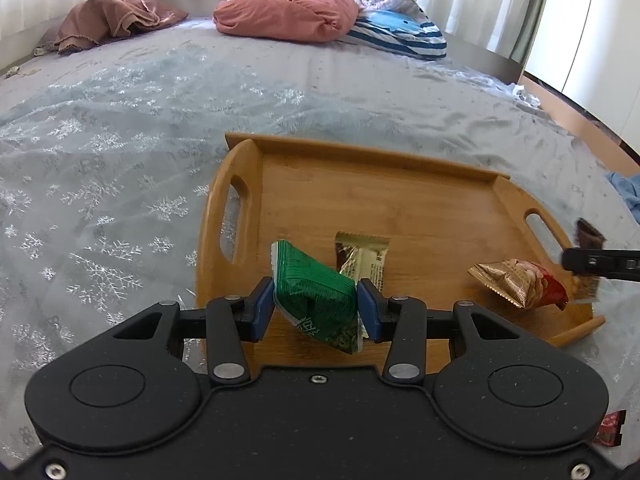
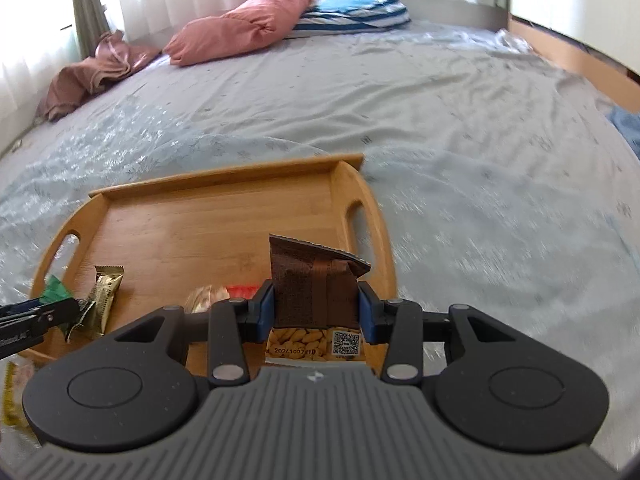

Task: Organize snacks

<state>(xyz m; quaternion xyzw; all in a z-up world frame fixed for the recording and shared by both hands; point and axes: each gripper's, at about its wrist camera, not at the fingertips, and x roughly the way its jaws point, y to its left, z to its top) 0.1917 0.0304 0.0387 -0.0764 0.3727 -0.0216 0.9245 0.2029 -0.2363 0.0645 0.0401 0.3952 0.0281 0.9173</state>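
Observation:
A wooden tray (image 1: 420,208) with handle slots lies on the bed; it also shows in the right wrist view (image 2: 208,216). My left gripper (image 1: 316,308) is shut on a green snack packet (image 1: 316,300) above the tray's near edge. A gold wrapped bar (image 1: 362,258) and a gold-red packet (image 1: 520,284) lie on the tray. My right gripper (image 2: 316,310) is shut on a brown snack packet (image 2: 314,284) over the tray's right side. The right gripper shows in the left wrist view (image 1: 588,264), and the left gripper shows in the right wrist view (image 2: 60,312).
The bed has a grey snowflake cover (image 1: 120,184). A pink pillow (image 1: 280,14), a striped pillow (image 1: 400,32) and a brown cloth (image 1: 108,20) lie at the far end. A red packet (image 1: 608,428) and a yellow packet (image 2: 12,396) lie on the bed beside the tray.

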